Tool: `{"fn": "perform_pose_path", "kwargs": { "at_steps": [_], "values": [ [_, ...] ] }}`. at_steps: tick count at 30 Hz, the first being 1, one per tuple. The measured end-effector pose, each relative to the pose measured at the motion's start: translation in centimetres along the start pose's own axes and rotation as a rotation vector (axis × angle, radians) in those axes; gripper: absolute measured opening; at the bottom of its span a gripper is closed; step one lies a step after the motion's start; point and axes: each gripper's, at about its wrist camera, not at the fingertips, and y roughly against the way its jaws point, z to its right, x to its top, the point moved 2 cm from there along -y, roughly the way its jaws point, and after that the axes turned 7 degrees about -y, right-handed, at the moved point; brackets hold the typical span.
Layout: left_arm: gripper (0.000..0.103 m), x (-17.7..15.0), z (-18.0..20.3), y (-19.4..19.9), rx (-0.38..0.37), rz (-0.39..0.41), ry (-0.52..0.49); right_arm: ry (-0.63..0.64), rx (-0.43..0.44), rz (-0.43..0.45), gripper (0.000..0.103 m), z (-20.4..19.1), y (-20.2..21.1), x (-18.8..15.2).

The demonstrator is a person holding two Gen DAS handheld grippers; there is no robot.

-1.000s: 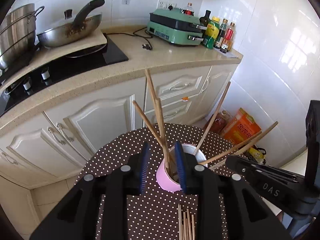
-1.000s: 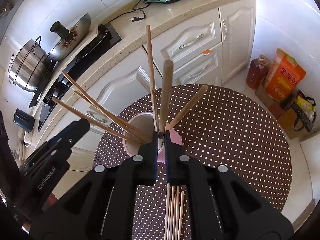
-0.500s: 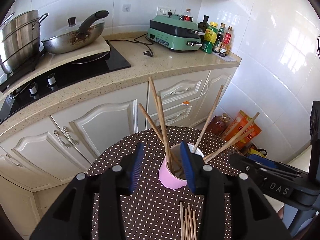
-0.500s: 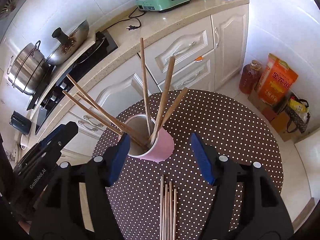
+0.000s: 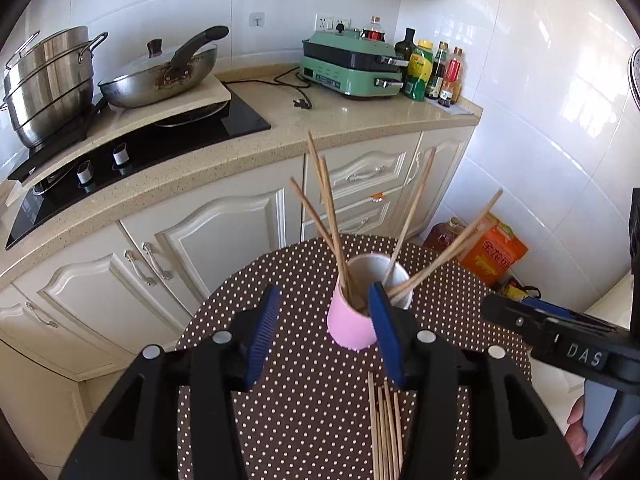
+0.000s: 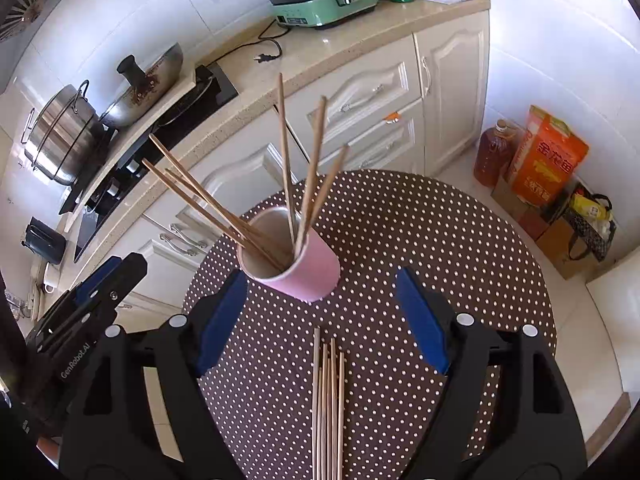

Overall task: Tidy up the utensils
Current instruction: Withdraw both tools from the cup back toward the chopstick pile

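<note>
Two black grippers with blue pads, left gripper (image 5: 324, 334) and right gripper (image 6: 320, 316), are opening empty near the pink cup of wooden chopsticks (image 6: 294, 260) at frame centre; next, pinch one loose wooden chopstick (image 6: 328, 400) at lower centre near its middle.

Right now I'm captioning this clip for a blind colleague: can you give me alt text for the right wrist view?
A pink cup holding several wooden chopsticks stands on a round, brown polka-dot table. The right gripper, jaws opening and holding nothing, hovers near it above loose chopsticks lying flat. Kitchen counter behind.
</note>
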Motion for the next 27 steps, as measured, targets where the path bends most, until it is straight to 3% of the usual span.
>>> {"fn": "perform_pose_path", "kwargs": {
  "at_steps": [17,27],
  "values": [
    [0.047,-8.5,0.0,-2.3,0.004,-0.175,-0.006,-0.097,-0.118,-0.156,0.077,6.5,-3.3,-5.6],
    [0.047,-13.1,-0.2,-3.8,-0.039,-0.266,0.038,-0.031,-0.158,-0.298,0.077,7.1,-6.7,-11.5]
  ]
}}
